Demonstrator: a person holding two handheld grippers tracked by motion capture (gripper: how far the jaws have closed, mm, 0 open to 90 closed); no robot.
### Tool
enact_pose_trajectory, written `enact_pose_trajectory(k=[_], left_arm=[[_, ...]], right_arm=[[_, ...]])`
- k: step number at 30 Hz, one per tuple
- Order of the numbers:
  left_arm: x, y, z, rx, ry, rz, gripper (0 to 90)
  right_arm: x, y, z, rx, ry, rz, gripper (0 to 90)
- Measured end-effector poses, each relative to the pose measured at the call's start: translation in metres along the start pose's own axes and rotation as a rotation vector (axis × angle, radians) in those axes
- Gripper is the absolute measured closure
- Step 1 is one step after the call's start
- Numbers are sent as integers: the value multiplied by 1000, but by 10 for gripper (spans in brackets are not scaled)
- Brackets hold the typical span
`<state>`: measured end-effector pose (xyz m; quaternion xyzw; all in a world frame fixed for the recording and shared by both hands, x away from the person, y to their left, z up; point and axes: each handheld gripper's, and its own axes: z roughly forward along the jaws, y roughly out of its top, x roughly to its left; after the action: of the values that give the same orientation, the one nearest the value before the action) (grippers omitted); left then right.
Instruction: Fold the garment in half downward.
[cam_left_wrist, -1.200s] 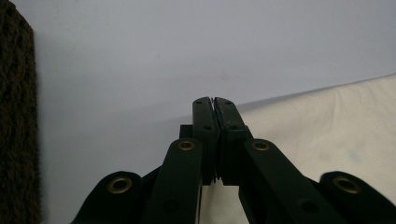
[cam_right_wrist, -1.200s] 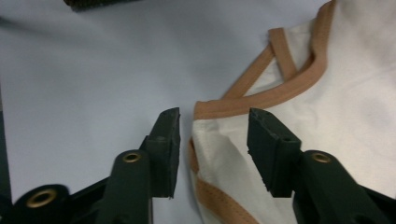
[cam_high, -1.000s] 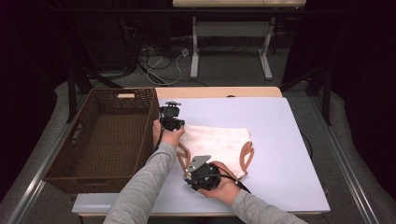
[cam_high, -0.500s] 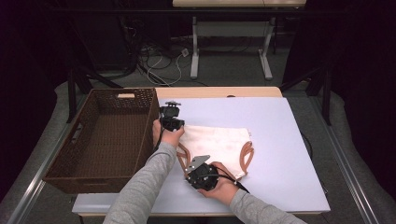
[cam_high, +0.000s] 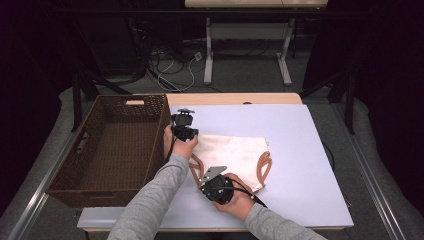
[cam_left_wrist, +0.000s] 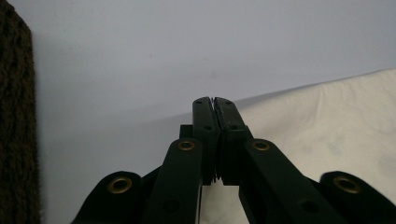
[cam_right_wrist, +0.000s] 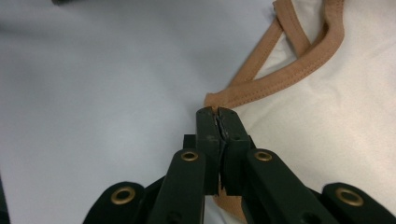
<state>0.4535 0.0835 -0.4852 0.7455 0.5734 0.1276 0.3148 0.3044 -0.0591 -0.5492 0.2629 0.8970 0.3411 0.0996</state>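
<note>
A cream cloth bag (cam_high: 235, 152) with brown straps (cam_high: 264, 167) lies flat on the pale table (cam_high: 305, 135). My left gripper (cam_high: 184, 131) is at the bag's far left corner, close to the basket. In the left gripper view its jaws (cam_left_wrist: 214, 100) are shut right at the edge of the cloth (cam_left_wrist: 327, 121), pinching it. My right gripper (cam_high: 214, 184) is at the bag's near left corner. In the right gripper view it (cam_right_wrist: 215, 110) is shut on the bag where the brown strap (cam_right_wrist: 289, 74) loops out, and strap also shows beneath the jaws.
A dark woven basket (cam_high: 159, 131) stands along the table's left side, right beside my left hand; its wall (cam_left_wrist: 16, 116) shows in the left gripper view. The table's front edge is just behind my right hand. Table legs and cables lie on the floor beyond.
</note>
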Motion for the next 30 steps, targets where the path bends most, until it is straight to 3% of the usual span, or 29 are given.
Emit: enact_pose_trajectory(k=[12, 20, 30], left_arm=[[2, 10, -24, -1, 29, -24, 886], [9, 17, -44, 9, 74, -36, 886], [21, 28, -70, 15, 111, -58, 886]], right_arm=[[1, 10, -13, -80, 51, 46, 888], [5, 23, -25, -138, 91, 84, 888], [14, 43, -40, -190, 112, 61, 888]])
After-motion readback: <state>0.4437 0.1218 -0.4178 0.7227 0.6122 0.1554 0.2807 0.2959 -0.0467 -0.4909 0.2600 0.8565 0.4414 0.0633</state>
